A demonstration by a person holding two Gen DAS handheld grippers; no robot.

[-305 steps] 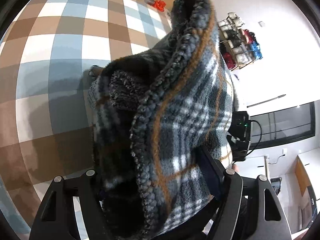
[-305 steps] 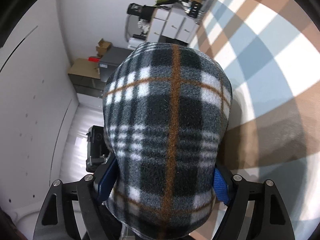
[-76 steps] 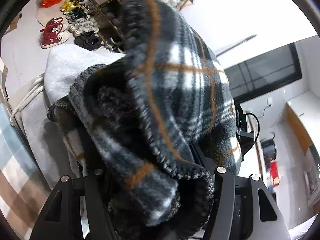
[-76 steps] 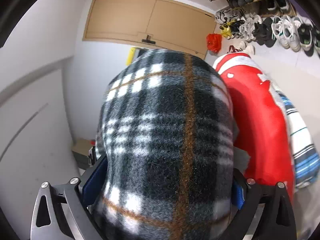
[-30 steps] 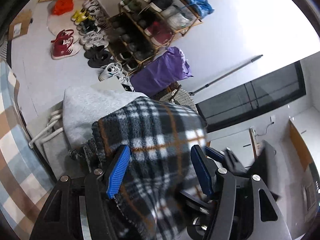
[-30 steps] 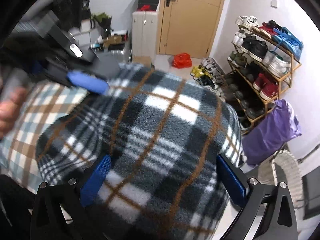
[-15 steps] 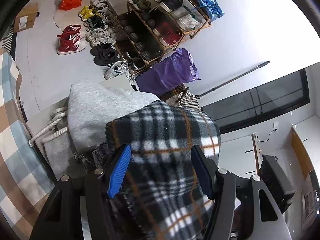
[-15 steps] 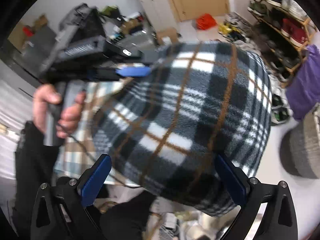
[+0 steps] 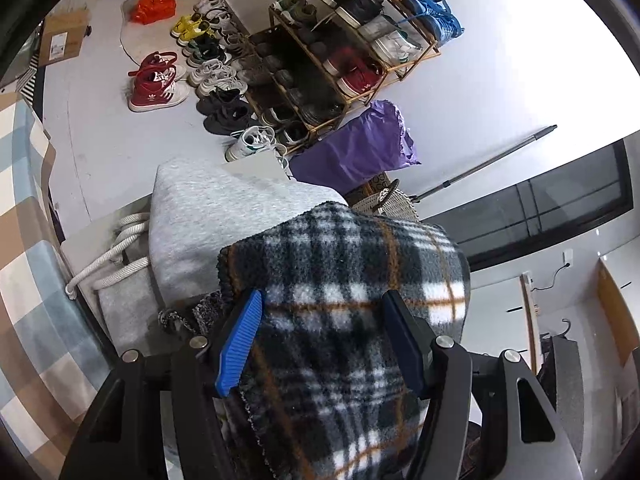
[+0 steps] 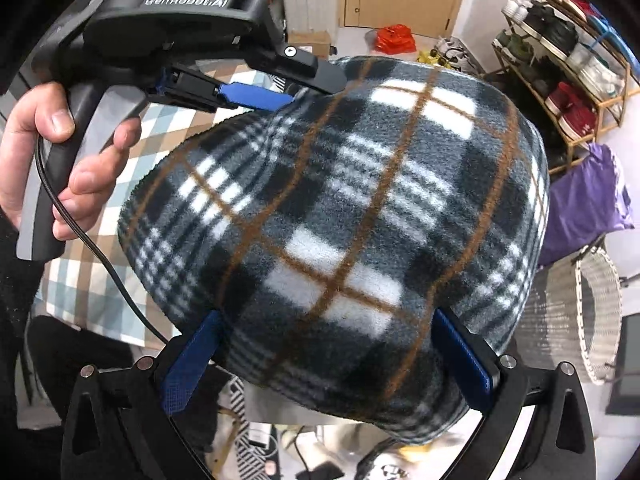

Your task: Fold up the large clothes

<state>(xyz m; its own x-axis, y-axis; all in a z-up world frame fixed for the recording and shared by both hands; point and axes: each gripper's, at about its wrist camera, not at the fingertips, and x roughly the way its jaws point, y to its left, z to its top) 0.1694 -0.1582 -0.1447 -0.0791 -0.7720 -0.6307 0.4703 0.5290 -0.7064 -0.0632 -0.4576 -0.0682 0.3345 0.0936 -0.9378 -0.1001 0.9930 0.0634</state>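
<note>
In the left wrist view, the left tongs (image 9: 322,334) pinch a folded plaid fleece garment (image 9: 344,320) that fills the lower middle of the frame; both blue pads press into its sides. The bundle rests against a grey sweatshirt (image 9: 216,224) lying just above and left of it, with white drawstrings (image 9: 116,252) trailing to the left. A checked cloth (image 9: 24,264) runs down the left edge. In the upper part of the frame stands a shoe rack (image 9: 344,52) with shoes on the floor beside it, a purple bag (image 9: 356,152) below the rack, and an orange bag (image 9: 154,4) at upper left.

In the right wrist view, the right tongs (image 10: 324,356) clamp the same plaid fleece garment (image 10: 340,216), which bulges across the centre of the frame. At upper left a hand (image 10: 60,160) grips the handle of the left tongs (image 10: 276,88), whose blue pad meets the garment's top edge. A wicker basket (image 10: 576,312) sits at right, the purple bag (image 10: 584,208) above it.
</note>
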